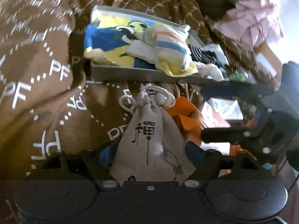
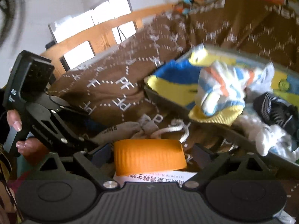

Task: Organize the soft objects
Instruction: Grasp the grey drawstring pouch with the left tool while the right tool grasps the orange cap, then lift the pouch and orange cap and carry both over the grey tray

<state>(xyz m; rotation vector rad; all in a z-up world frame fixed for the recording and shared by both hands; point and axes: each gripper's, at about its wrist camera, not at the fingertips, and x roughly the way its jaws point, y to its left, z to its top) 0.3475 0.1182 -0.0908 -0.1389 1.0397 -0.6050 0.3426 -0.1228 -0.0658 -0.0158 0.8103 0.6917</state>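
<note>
My left gripper [image 1: 149,153] clamped the grey pouch [image 1: 149,140] near the tray [image 1: 130,72]; my right gripper [image 2: 149,155] squeezed an orange bottle [image 2: 149,155].

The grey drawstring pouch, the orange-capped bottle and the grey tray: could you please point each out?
grey drawstring pouch [image 1: 149,140], left wrist view, on its printed front.
orange-capped bottle [image 2: 149,155], right wrist view, on the ribbed cap.
grey tray [image 1: 130,73], left wrist view, on its near wall.
</note>
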